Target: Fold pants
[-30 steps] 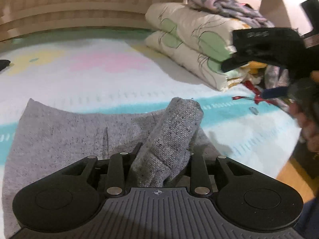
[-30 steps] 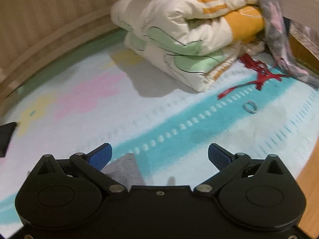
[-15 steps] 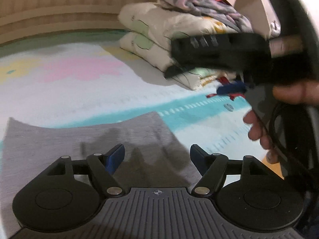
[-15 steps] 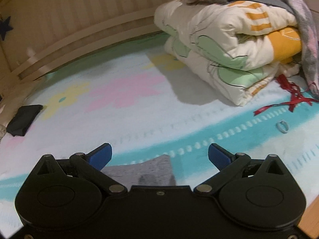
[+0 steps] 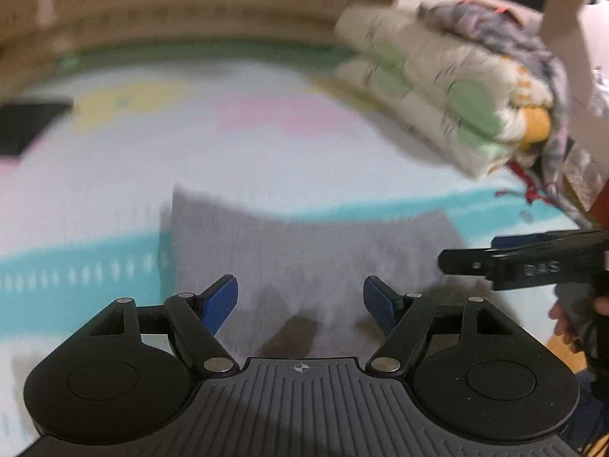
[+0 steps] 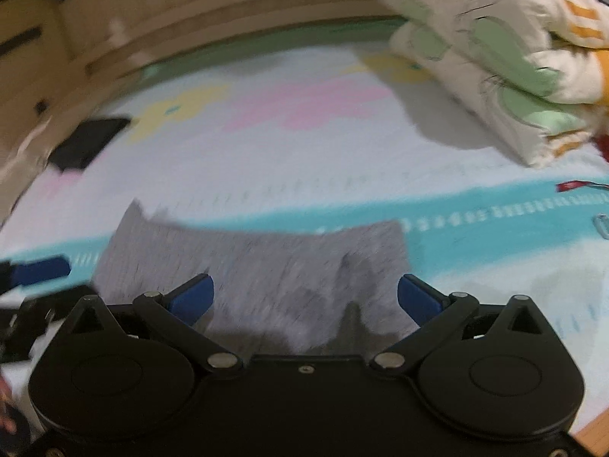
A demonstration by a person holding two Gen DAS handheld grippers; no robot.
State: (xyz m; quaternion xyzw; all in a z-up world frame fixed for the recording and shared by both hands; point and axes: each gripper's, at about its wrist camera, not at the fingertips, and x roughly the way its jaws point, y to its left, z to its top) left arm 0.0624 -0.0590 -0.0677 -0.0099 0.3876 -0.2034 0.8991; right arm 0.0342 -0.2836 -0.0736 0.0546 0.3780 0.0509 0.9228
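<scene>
Grey knit pants (image 5: 304, 251) lie folded flat on a pastel patterned bed sheet (image 5: 266, 144), just ahead of both grippers. The left gripper (image 5: 300, 301) and right gripper (image 6: 304, 295) each hover over the fabric with blue-tipped fingers spread apart, holding nothing. A folded quilt (image 6: 506, 64) sits well beyond, to the right.

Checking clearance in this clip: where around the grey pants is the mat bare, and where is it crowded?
Bare mat lies beyond the grey pants, between the black object and the folded quilt. It is crowded on the right, by the quilt, red ribbon and hair tie.
</scene>
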